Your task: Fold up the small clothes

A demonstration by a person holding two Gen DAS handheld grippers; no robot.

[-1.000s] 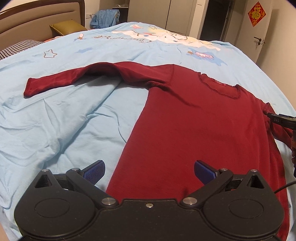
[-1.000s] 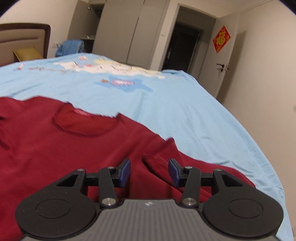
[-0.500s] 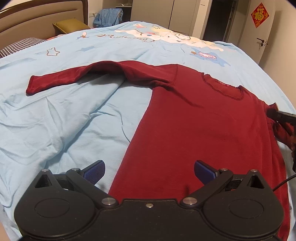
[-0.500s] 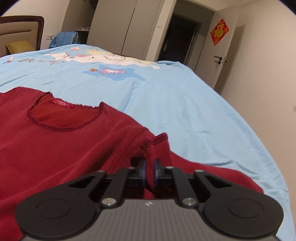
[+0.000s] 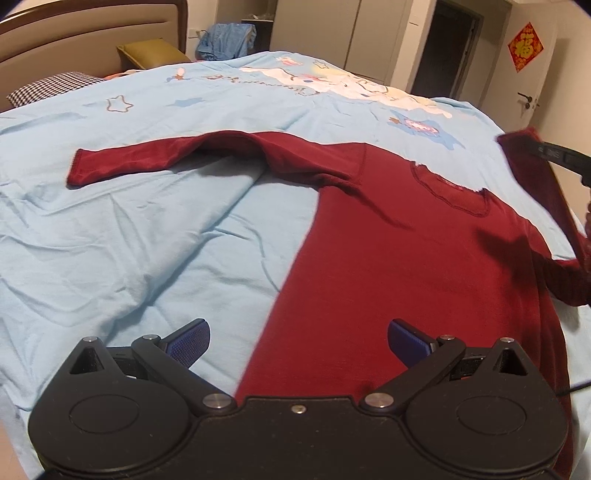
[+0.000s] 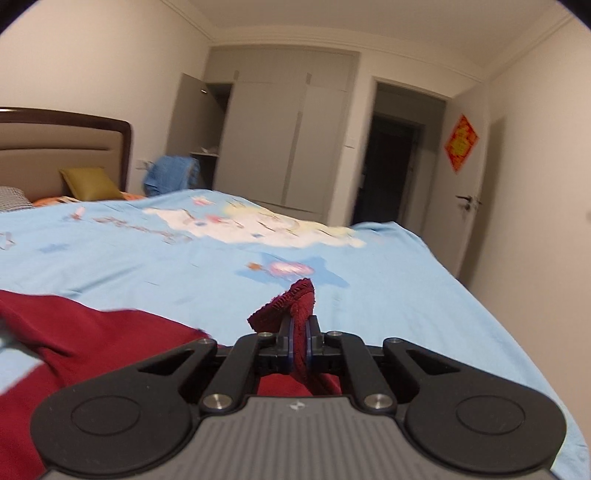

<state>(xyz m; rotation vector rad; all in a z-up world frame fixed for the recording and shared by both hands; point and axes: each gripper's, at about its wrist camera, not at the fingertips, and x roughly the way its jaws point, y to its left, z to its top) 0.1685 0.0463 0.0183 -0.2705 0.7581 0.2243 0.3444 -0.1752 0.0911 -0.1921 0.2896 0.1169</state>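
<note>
A dark red long-sleeved shirt (image 5: 406, 251) lies flat on the light blue bedspread (image 5: 129, 240). Its left sleeve (image 5: 155, 160) stretches out to the left. My left gripper (image 5: 297, 338) is open and empty, hovering over the shirt's lower left hem. My right gripper (image 6: 300, 334) is shut on the cuff of the right sleeve (image 6: 291, 299) and holds it lifted above the bed. In the left wrist view the lifted sleeve (image 5: 535, 173) hangs at the far right from the right gripper (image 5: 554, 155).
A headboard (image 5: 92, 33) with an olive pillow (image 5: 151, 55) and a checked pillow (image 5: 55, 86) stands at the back left. A blue garment (image 5: 225, 40) lies beyond the bed. Wardrobe doors (image 6: 288, 144) and a dark doorway (image 6: 391, 166) are behind.
My right gripper closed on the right sleeve cuff and raised it off the bed. The left gripper stayed open over the hem and tilted slightly.
</note>
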